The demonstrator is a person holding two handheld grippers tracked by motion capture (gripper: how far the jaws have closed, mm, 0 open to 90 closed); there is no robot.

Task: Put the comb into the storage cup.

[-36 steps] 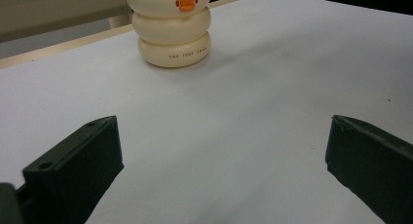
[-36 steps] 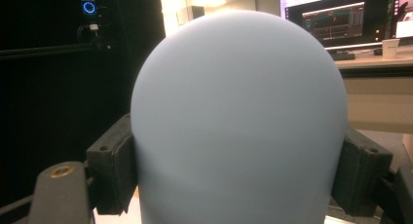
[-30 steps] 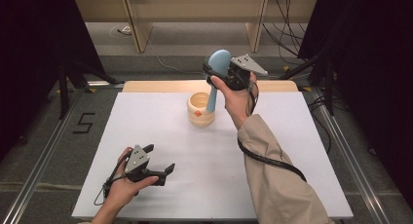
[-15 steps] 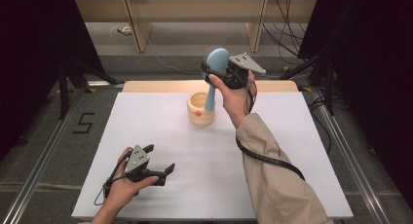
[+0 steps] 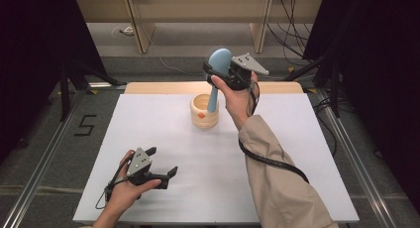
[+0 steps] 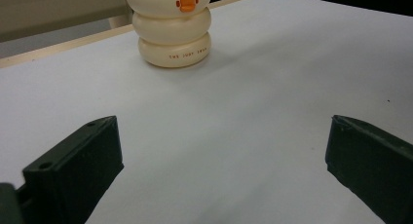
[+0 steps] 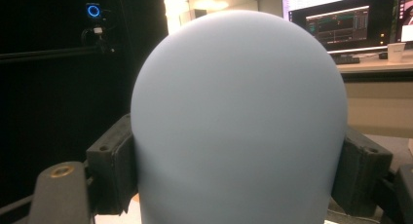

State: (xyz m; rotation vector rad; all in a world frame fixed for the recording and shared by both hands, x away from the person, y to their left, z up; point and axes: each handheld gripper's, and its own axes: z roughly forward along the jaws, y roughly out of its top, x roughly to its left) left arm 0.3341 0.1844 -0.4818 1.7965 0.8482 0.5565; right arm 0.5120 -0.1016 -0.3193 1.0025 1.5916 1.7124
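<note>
Two grippers, near to far. Left gripper [image 5: 159, 172] rests low at the table's [image 5: 297, 153] near left edge, jaws spread wide, nothing between them; its own view looks across bare white tabletop to the cream ribbed cup [image 6: 173, 31] with an orange duck bill. Cup stands upright toward the table's far middle. Right gripper [image 5: 218, 72] is raised above and just behind the cup, jaws pinching the blue hairbrush [image 5: 218, 64] by its rounded head; bristles show along the head's top edge. Handle hangs down with its tip at or just inside the cup mouth, hard to tell which.

Risks, my read: grip is on a smooth domed head, so the brush could swivel or slip if tilted. Handle catching the rim on a sideways move could tip the light cup; nothing steadies it, left gripper well apart.
</note>
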